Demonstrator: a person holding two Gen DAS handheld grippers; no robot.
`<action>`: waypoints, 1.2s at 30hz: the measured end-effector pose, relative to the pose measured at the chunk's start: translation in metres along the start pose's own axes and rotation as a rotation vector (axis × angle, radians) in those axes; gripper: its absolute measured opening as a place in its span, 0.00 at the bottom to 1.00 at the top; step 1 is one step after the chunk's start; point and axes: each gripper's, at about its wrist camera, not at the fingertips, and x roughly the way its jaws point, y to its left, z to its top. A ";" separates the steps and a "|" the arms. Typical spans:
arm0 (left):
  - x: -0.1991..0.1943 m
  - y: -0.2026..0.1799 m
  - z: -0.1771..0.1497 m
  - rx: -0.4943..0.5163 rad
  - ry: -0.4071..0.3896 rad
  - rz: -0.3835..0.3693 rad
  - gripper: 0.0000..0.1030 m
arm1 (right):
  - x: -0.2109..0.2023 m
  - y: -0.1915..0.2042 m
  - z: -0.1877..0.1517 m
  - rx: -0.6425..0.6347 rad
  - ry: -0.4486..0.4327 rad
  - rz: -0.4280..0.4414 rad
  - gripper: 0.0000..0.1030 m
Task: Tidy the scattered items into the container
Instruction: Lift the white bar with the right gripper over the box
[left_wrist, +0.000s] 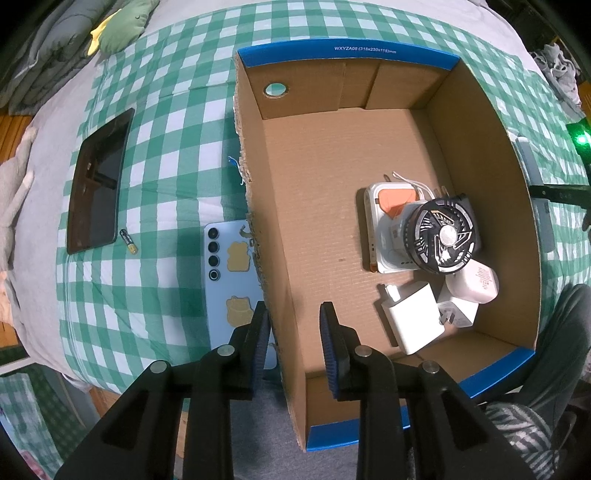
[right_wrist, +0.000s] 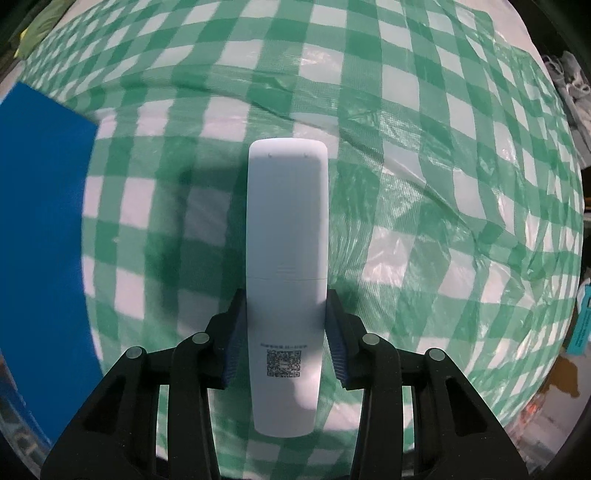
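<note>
A cardboard box (left_wrist: 491, 155) with blue rims stands on the checked cloth. Inside lie a black fan (left_wrist: 443, 234), a white power bank (left_wrist: 384, 236) and white chargers (left_wrist: 413, 321). My left gripper (left_wrist: 293, 314) is open and empty, its fingers either side of the box's left wall. A blue phone (left_wrist: 231, 280) lies just left of the box, a battery (left_wrist: 128, 241) and a black tablet (left_wrist: 98, 181) farther left. My right gripper (right_wrist: 286, 321) is shut on a white remote (right_wrist: 286, 240), back side up with a QR code, above the cloth. The box's blue outer wall (right_wrist: 40, 229) is at its left.
A green plush toy (left_wrist: 122, 26) lies at the far left of the bed. Grey bedding (left_wrist: 37, 229) lies along the left edge. The remote and the right gripper show at the box's right side in the left wrist view (left_wrist: 535, 192). A striped trouser leg (left_wrist: 528, 428) is at lower right.
</note>
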 end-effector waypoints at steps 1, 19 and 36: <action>0.000 0.000 0.000 -0.001 0.001 0.001 0.25 | -0.004 0.000 -0.004 -0.007 0.000 0.002 0.38; -0.003 0.001 -0.001 0.003 -0.004 0.006 0.25 | -0.104 0.039 -0.027 -0.171 -0.064 0.056 0.38; -0.005 0.000 -0.003 0.005 -0.007 0.002 0.25 | -0.141 0.161 -0.012 -0.359 -0.089 0.175 0.38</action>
